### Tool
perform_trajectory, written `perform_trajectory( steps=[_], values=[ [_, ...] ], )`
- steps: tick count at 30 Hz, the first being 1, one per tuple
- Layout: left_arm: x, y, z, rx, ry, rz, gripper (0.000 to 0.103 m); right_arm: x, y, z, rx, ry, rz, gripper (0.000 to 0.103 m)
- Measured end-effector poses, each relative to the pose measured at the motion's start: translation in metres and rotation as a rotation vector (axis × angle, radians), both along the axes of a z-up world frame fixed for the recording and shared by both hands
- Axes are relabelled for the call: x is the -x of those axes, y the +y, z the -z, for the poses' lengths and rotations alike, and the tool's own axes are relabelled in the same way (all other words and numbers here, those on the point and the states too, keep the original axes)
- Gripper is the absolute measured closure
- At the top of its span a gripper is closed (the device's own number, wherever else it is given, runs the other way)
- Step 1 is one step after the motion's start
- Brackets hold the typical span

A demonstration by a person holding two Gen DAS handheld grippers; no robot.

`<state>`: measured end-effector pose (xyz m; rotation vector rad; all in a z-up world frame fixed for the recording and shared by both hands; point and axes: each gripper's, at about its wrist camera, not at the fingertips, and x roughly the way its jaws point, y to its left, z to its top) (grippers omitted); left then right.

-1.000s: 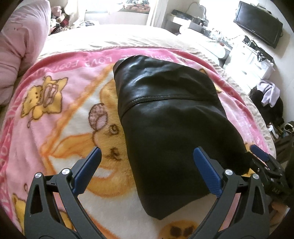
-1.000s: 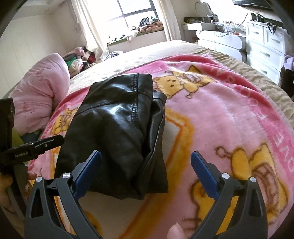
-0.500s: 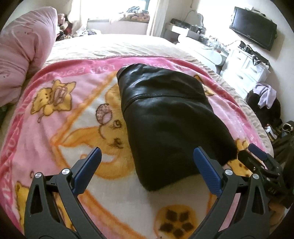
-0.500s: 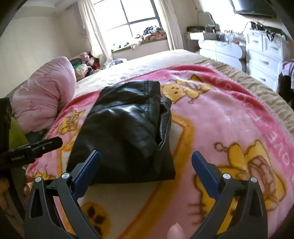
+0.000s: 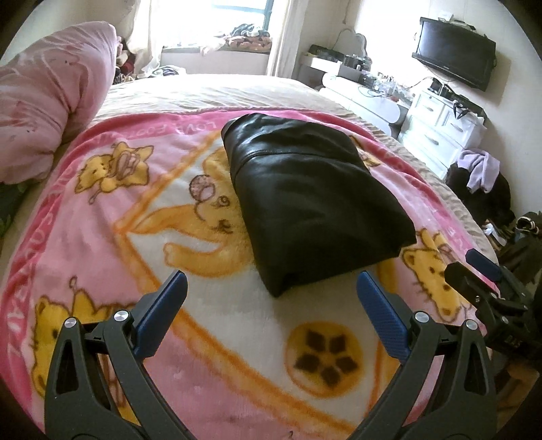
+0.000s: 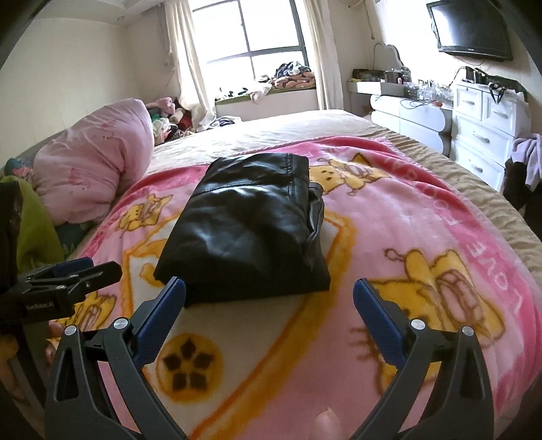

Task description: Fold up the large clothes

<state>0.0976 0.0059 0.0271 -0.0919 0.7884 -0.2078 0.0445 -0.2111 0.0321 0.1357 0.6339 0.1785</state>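
A black leather garment [image 5: 305, 199] lies folded into a compact rectangle on the pink cartoon blanket [image 5: 118, 216]; it also shows in the right wrist view [image 6: 250, 230]. My left gripper [image 5: 271, 294] is open and empty, held back from the garment's near edge. My right gripper [image 6: 269, 298] is open and empty, just short of the garment's near edge. Each gripper shows at the side of the other's view: the right one [image 5: 487, 281], the left one [image 6: 71, 274].
A rolled pink quilt [image 6: 95, 176] lies at the left of the bed. White drawers [image 6: 481, 135] and a dressing table stand at the right, with a wall television [image 6: 471, 27] above. Clothes hang on a chair [image 5: 481, 182] by the bed's right side.
Both grippers have pulled back and up from the folded garment, which now looks smaller and farther off. The garment has stayed put on the blanket.
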Motion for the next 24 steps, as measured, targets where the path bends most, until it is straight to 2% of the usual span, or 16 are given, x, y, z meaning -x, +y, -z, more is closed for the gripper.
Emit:
perform_trajectory(
  steps=[11, 24],
  values=[
    [0.030, 0.016, 0.015, 0.007, -0.020, -0.039, 0.009, 0.034, 0.010, 0.014, 0.036, -0.008, 0.030, 0.004],
    [0.046, 0.021, 0.039, -0.008, 0.014, -0.074, 0.009, 0.047, 0.018, 0.031, 0.103, 0.019, 0.018, 0.004]
  ],
)
